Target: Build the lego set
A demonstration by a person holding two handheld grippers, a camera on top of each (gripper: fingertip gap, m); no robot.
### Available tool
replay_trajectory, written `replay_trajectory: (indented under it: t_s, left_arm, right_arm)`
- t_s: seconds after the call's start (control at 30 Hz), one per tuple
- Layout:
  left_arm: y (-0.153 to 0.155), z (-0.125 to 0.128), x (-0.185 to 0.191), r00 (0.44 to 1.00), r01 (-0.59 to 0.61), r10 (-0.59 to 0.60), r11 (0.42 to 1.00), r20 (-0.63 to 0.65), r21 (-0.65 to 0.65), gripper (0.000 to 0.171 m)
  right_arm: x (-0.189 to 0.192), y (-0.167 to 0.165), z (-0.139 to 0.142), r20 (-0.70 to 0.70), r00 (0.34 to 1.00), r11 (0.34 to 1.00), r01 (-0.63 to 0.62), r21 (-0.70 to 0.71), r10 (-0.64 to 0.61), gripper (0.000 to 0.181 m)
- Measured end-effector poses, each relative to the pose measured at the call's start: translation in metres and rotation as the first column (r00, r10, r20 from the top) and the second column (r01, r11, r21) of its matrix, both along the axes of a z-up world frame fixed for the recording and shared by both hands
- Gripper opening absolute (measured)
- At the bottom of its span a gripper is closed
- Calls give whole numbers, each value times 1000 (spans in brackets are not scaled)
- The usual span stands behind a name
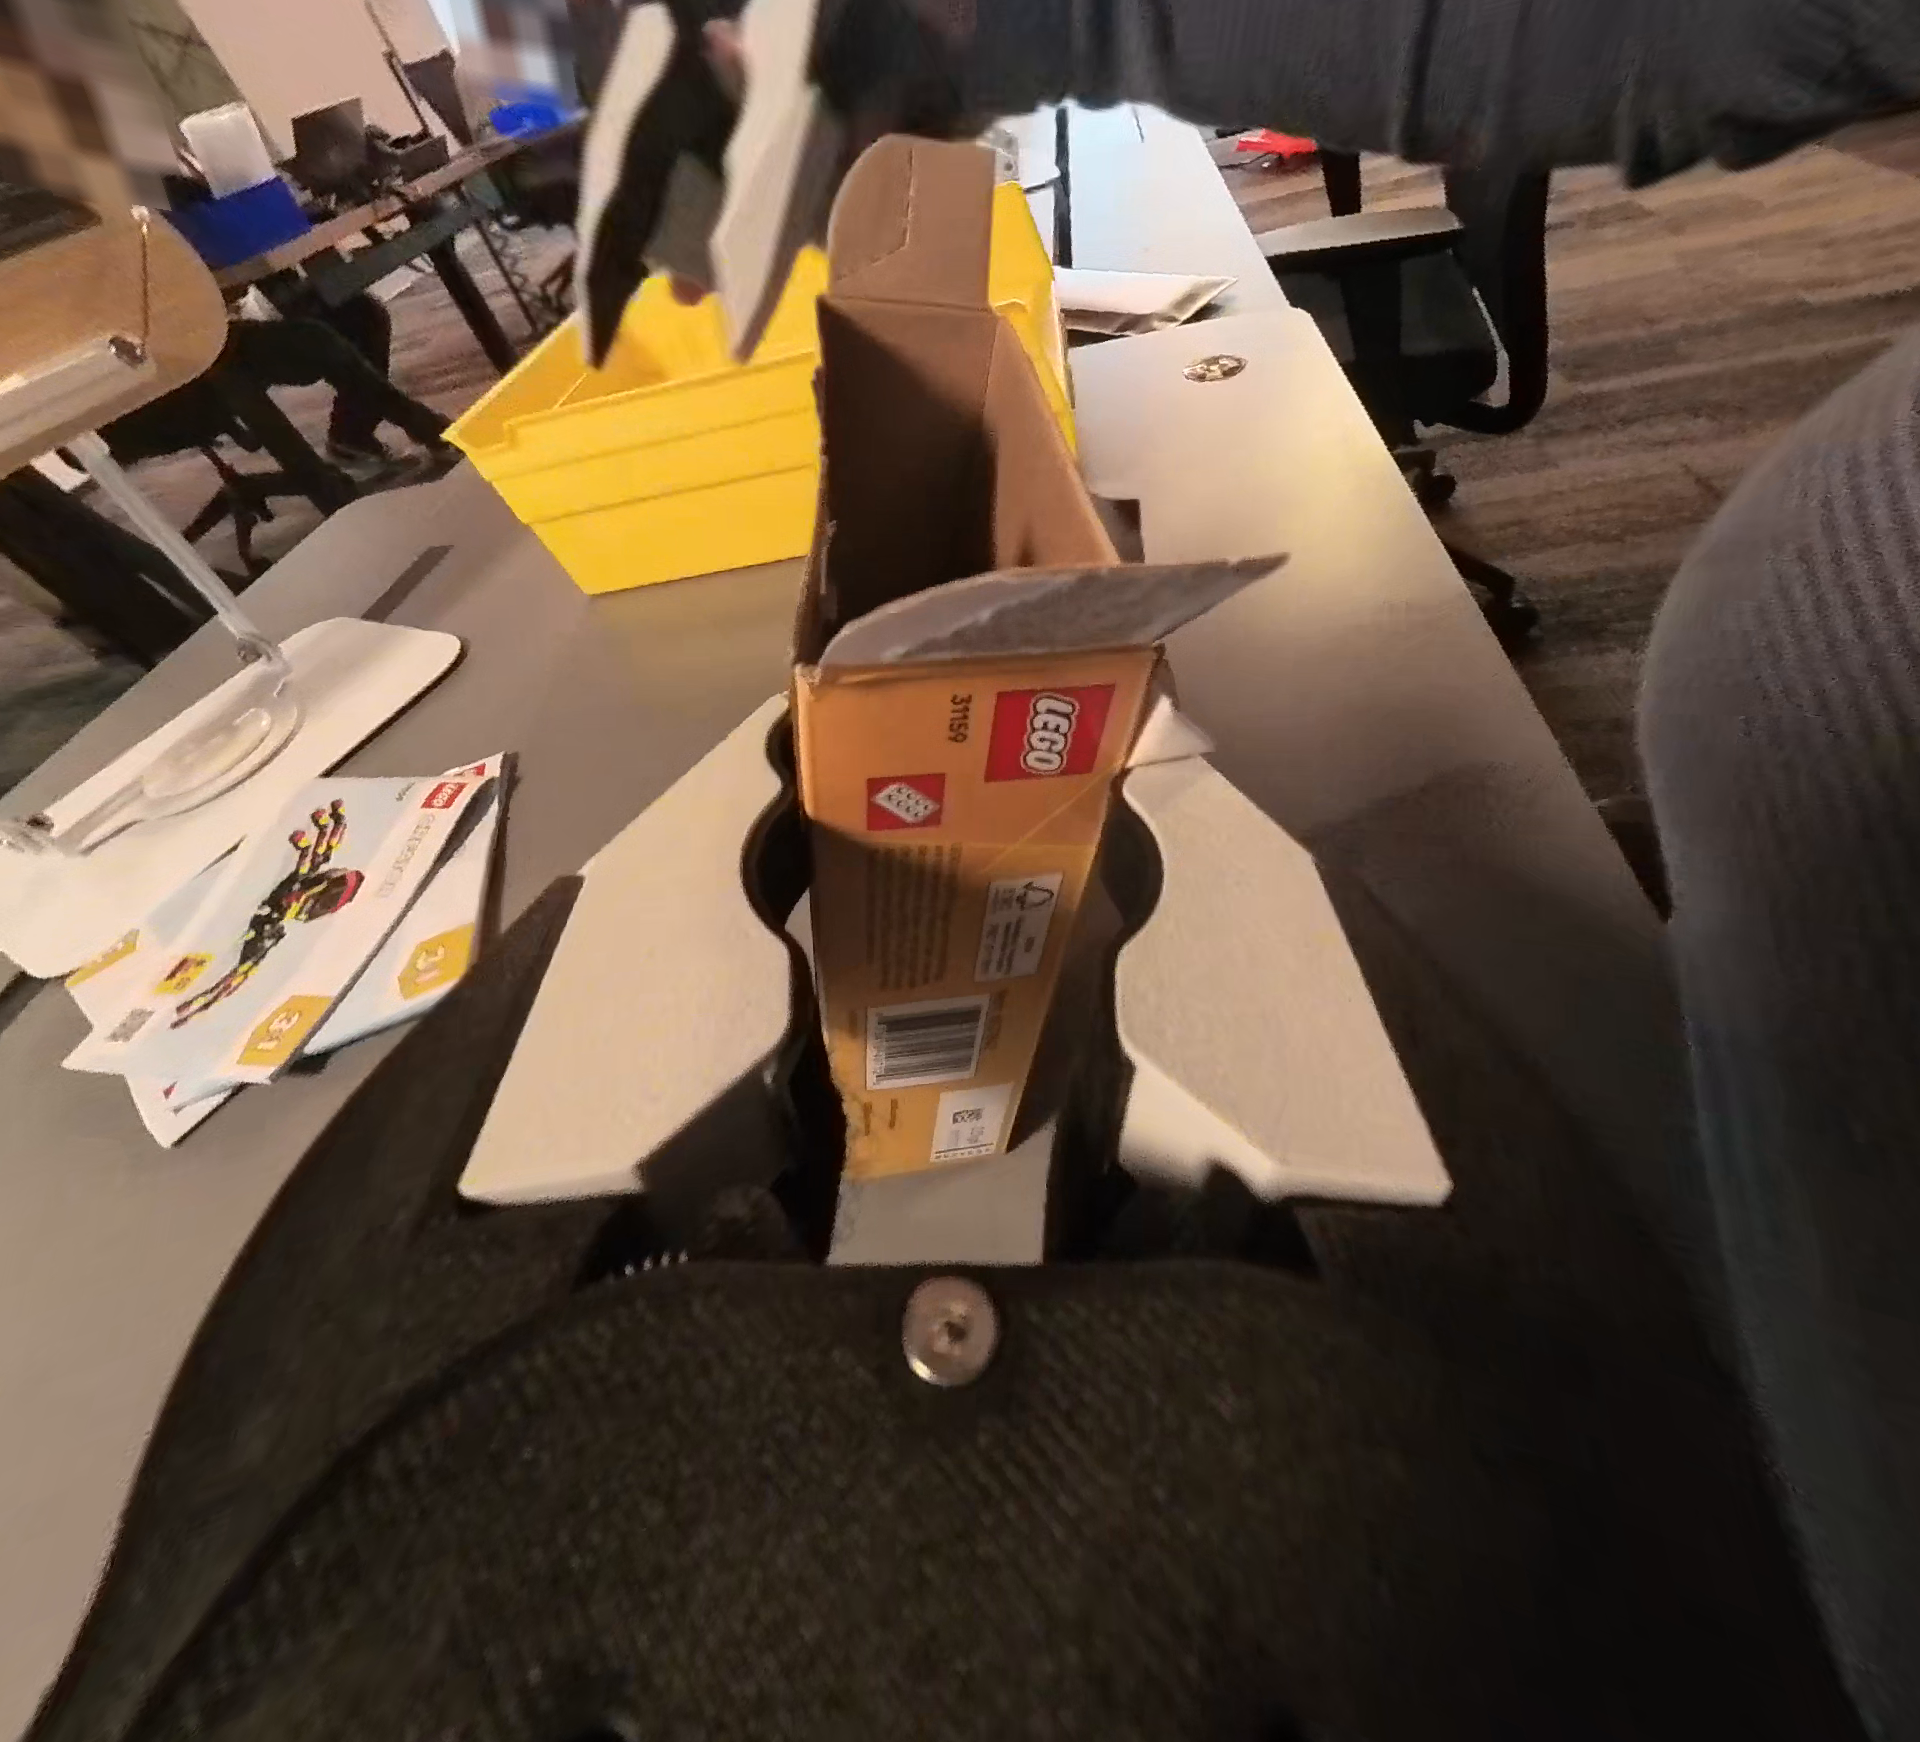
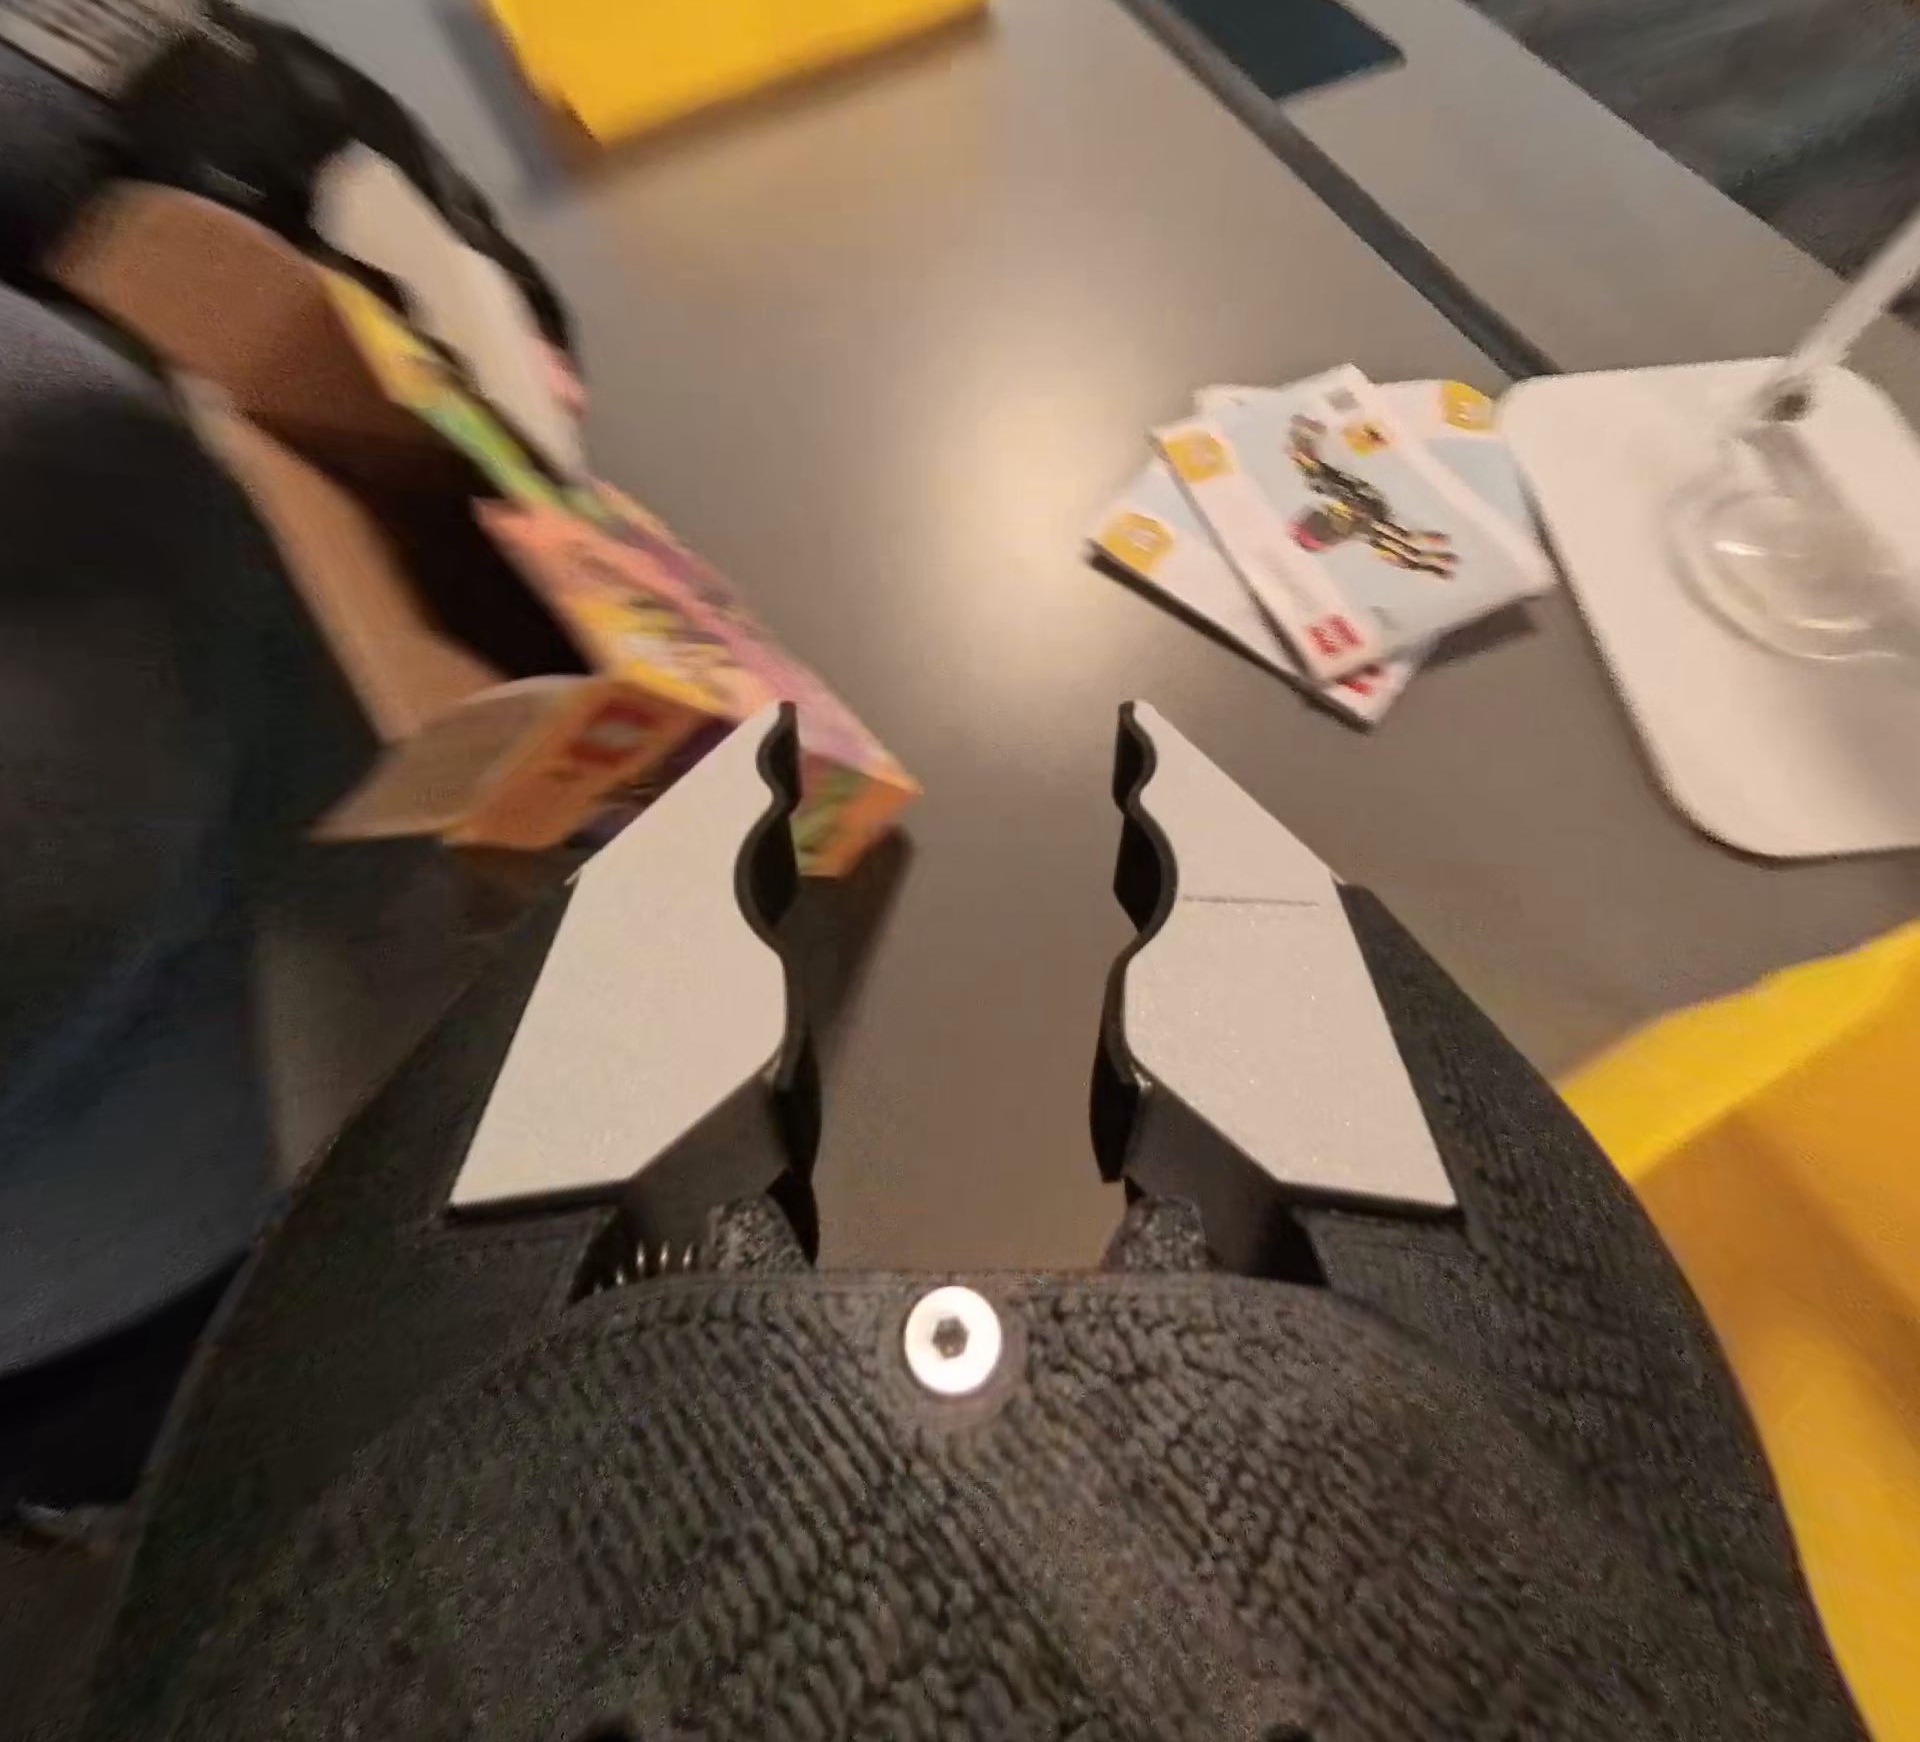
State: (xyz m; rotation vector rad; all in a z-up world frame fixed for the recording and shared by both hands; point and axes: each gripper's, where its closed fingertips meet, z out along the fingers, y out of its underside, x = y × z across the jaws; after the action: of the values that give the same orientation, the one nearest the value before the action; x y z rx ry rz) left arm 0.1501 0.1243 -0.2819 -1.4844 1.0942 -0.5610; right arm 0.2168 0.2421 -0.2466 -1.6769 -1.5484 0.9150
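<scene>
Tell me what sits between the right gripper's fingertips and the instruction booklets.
Nothing: in the right wrist view only bare grey table separates the open right gripper from the instruction booklets. The Lego box, held by the left gripper, is off to the other side.

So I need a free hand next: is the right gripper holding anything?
No: the right gripper is open, with only bare table between its fingers.
</scene>
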Motion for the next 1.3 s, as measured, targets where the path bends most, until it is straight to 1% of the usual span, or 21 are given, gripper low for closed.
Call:
replay_trajectory:
  t_s: [0.07, 0.1, 0.17, 0.27, 0.37, 0.43, 0.47, 0.53, 0.6, 0.67, 0.7, 0.77, 0.83, 0.9, 0.93, 0.97, 1.0, 1.03, 1.1, 1.2, 1.3]
  left_arm:
    - [3, 0, -4, 1000, -6, 6, 999, -20, 32, 54]
    - [6, 1, -8, 1000, -18, 18, 999, -20, 46, 54]
    - [10, 10, -18, 998, -51, 50, 998, 26, 45, 54]
    - [8, 36, -40, 985, -118, 112, 992, 129, 42, 54]
    - [-5, 70, -73, 957, -253, 231, 961, 176, 111, 54]
    - [-21, 94, -101, 927, -357, 326, 919, 186, 169, 54]
    - [-29, 105, -115, 907, -412, 379, 891, 187, 192, 54]
    - [-43, 120, -147, 854, -520, 493, 822, 170, 233, 54]
    - [-56, 132, -182, 776, -626, 616, 730, 135, 275, 54]
    - [-69, 143, -216, 683, -708, 724, 627, 92, 324, 53]
    - [-75, 149, -233, 633, -739, 771, 576, 69, 351, 54]
    - [-85, 161, -266, 524, -776, 852, 473, 9, 416, 54]
    - [-90, 165, -303, 389, -785, 919, 369, -67, 497, 54]
    - [-91, 160, -343, 229, -759, 960, 280, -161, 588, 53]
    - [-90, 154, -364, 146, -731, 967, 248, -208, 636, 53]
    - [-89, 146, -384, 67, -696, 964, 231, -259, 680, 53]
    - [-87, 136, -403, -7, -660, 950, 230, -311, 715, 53]
    - [-85, 125, -420, -71, -623, 930, 241, -361, 744, 54]
    - [-79, 102, -450, -178, -554, 876, 288, -449, 781, 54]
    - [-70, 73, -482, -297, -462, 791, 371, -535, 806, 53]
    - [-63, 55, -503, -382, -380, 719, 451, -581, 808, 54]
  right_arm:
    - [9, -32, 6, -125, 991, 997, -48, -67, 39, 65]
    - [12, -45, 4, -156, 986, 995, -64, -78, 51, 67]
    - [13, -61, -5, -184, 982, 996, -57, -66, 44, 68]
    - [2, -78, -20, -205, 977, 999, -52, 12, 54, 68]
    - [-21, -70, -36, -236, 971, 985, 8, 175, 34, 68]
    - [-43, -54, -41, -288, 958, 952, 84, 295, 4, 65]
    - [-56, -48, -38, -341, 940, 936, 125, 328, -6, 62]
    - [-84, -40, -25, -483, 876, 911, 207, 356, -10, 59]
    - [-112, -38, -15, -577, 816, 858, 272, 435, 34, 55]
    - [-143, -41, -13, -616, 782, 800, 310, 514, 93, 49]
    - [-159, -45, -16, -621, 774, 785, 306, 538, 123, 48]
    - [-190, -57, -24, -583, 790, 778, 242, 580, 189, 49]
    - [-207, -72, -25, -573, 777, 775, 187, 604, 260, 48]
    - [-217, -80, -30, -546, 782, 764, 145, 629, 301, 48]
    - [-219, -81, -32, -537, 784, 759, 134, 637, 312, 48]
    - [-219, -82, -33, -535, 783, 761, 126, 636, 317, 47]
    - [-219, -82, -33, -539, 781, 769, 121, 627, 316, 46]
    - [-218, -81, -32, -547, 778, 779, 122, 615, 310, 45]
    - [-217, -77, -31, -559, 776, 799, 124, 589, 292, 45]
    - [-217, -73, -31, -567, 776, 813, 126, 569, 276, 45]
    - [-218, -73, -33, -559, 782, 812, 121, 571, 276, 45]
